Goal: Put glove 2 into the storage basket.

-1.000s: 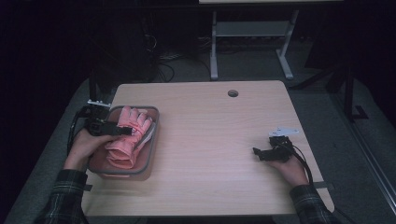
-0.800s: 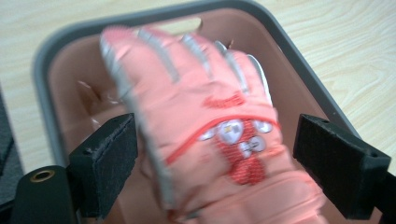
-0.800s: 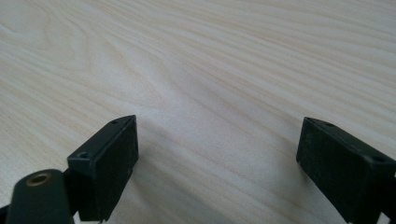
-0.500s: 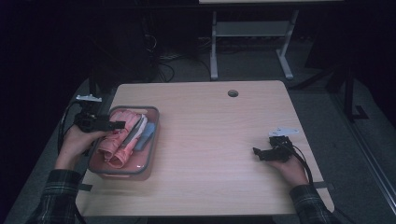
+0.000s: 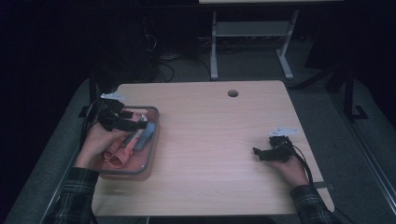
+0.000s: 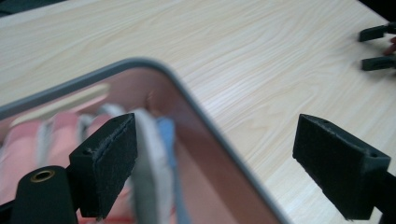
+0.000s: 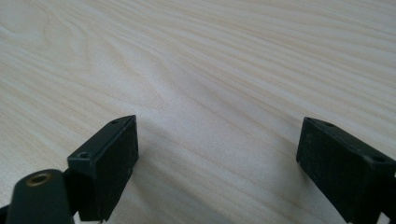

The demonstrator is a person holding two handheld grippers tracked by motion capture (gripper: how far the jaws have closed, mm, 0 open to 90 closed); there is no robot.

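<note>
We see our left gripper (image 5: 140,125) over the tray (image 5: 150,156) of pink cloth (image 5: 122,154), fingers wide and empty, right gripper (image 5: 256,153) on the table (image 5: 210,140), fingers spread, empty

The room is dim, its far side almost black. A light wooden table (image 5: 210,140) with a round cable hole (image 5: 232,93) stands on grey carpet (image 5: 345,140). Behind it stand a white metal frame (image 5: 252,42) and tangled cables (image 5: 163,60) on the floor.
</note>
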